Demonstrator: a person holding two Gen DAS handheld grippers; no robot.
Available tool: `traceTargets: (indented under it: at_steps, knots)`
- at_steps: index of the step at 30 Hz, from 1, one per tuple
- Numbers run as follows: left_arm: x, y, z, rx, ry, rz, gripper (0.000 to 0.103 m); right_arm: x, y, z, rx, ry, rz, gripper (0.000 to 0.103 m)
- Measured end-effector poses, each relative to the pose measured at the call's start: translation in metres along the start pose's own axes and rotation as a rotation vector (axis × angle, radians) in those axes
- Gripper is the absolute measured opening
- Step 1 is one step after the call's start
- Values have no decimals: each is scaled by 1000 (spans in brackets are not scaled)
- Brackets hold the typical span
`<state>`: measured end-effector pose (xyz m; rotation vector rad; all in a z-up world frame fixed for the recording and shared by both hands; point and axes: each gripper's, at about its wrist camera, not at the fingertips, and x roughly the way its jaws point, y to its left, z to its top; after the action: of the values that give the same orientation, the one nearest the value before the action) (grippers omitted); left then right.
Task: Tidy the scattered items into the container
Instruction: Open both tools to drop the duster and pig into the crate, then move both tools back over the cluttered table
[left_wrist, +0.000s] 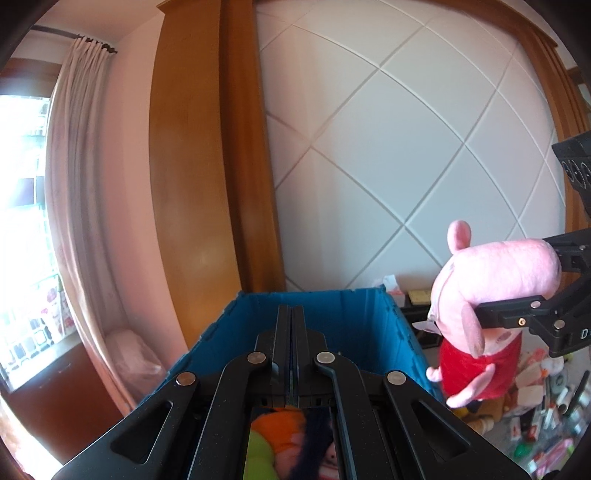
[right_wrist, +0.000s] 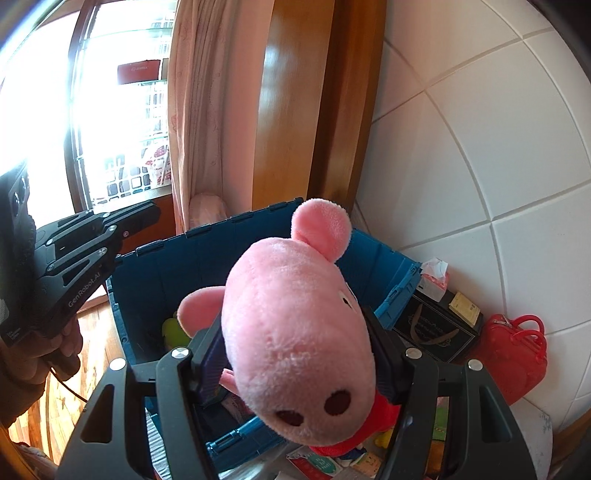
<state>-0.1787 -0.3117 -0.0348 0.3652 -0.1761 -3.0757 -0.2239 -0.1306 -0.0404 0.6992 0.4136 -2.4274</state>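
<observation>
Right wrist view: right gripper (right_wrist: 295, 369) fingers are clamping the pink plush pig (right_wrist: 295, 332) over the blue plastic crate (right_wrist: 391, 295); release should wait until well inside its rim, while left gripper (left_wrist: 291, 314) fingers are pressed together, empty.

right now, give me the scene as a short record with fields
held item: pink pig plush, red dress
holder: right hand-held gripper, shut on the plush's head
plush position: in the air at the blue bin's rim, not yet inside
left hand-held gripper: shut, holding nothing, over the bin
bin contents: other soft toys
beside bin: red bag, tissue box
</observation>
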Motion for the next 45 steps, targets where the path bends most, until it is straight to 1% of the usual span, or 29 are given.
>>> traceTargets:
  at_steps: [1,2,3,4,5,7,8,11,14,16,21,28,31,35,41,45]
  knots:
    - [0,2,-2,7,2,2,2,4,3,3,1,2,7,64]
    - [1,4,-3,17,8,4,14,7,5,5,1,3,12,64]
    - [2,6,-5,26,11,12,49,12,10,9,1,3,17,65]
    - [2,9,-7,26,5,19,73,15,13,12,4,0,21,65]
    - [-1,12,-8,21,-7,24,99,19,14,16,9,-3,22,68]
    - [-4,19,-9,9,-23,21,101,24,21,22,1,-9,12,86]
    - [-4,20,-9,12,-20,20,101,23,23,25,-5,-22,2,103]
    - [-1,24,-13,33,-5,39,101,23,27,35,-12,-46,-2,103]
    - [1,30,-17,6,12,34,101,26,29,38,-7,-44,-3,103]
    - [1,34,-18,-10,15,34,101,26,30,35,-5,-40,-5,103]
    - [1,36,-19,-11,21,37,101,23,32,28,-2,-33,-10,103]
    - [-4,27,-20,-6,16,13,101,10,23,16,30,-38,-27,103]
    - [-5,17,-21,-6,16,-12,101,1,14,6,52,-45,-44,103]
    - [-3,-5,-24,-7,29,-69,101,-11,-1,-13,87,-37,-84,103]
    - [0,-53,-25,26,32,-174,101,-36,-32,-49,158,-3,-163,103]
    - [-7,-96,-24,62,27,-263,101,-61,-57,-80,218,23,-222,103]
